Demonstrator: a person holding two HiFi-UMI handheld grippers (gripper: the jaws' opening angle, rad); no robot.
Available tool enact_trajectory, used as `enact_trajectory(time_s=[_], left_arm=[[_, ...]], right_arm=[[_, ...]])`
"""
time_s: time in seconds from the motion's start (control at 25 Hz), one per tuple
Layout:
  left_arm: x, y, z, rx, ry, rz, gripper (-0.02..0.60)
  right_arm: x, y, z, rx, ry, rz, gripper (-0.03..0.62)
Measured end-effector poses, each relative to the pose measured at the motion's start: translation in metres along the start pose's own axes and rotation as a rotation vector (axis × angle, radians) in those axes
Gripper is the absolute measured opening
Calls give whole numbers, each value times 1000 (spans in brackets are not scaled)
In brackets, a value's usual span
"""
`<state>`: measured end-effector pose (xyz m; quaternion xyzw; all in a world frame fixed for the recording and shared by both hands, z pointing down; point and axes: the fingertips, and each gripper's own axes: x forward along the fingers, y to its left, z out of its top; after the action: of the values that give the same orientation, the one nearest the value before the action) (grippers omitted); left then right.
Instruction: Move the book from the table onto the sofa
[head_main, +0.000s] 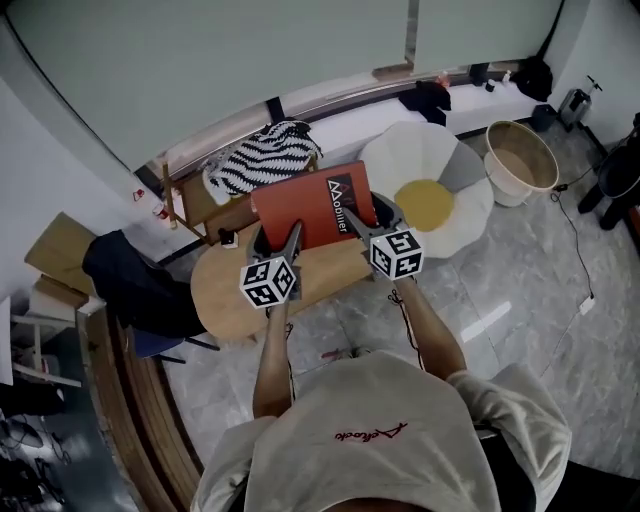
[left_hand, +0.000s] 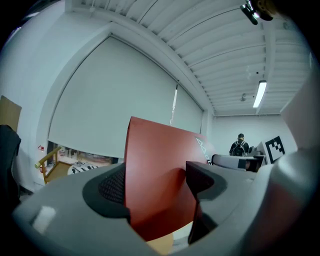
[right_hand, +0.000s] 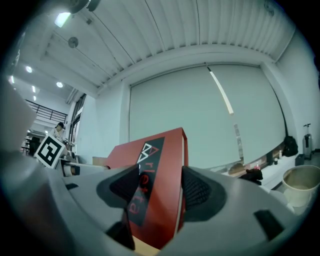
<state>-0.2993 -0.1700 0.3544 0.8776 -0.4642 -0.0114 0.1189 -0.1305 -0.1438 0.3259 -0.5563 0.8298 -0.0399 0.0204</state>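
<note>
Red rectangular book (head_main: 310, 205), clamped by left gripper (left_hand: 156, 185) and right gripper (right_hand: 159, 190), oval wooden table (head_main: 225, 295)

Cool, even indoor light, slightly dim; the head view darkens toward its lower corners, and the glossy floor (head_main: 500, 318) carries pale glare. Both gripper views bend strongly at their black-rimmed edges; a ceiling tube lamp (left_hand: 259, 94) glows, foreground soft

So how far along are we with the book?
Done: both the left gripper and right gripper are shut on the red book. In hand: it's held tilted above the wooden table. Left: carry it to the flower-shaped white seat beyond, presumably the sofa, and release.
</note>
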Motion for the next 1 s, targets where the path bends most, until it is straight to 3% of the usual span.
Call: enact_trajectory(time_s=[0.36,1.0], left_arm=[[36,-44,-13,6,47,-184,365],[67,-161,-42,20,116,-483,365]], right_arm=[[-45,-36,-3,5,-1,-189,261],[-162,-87,-1,1,-18,-493,261]])
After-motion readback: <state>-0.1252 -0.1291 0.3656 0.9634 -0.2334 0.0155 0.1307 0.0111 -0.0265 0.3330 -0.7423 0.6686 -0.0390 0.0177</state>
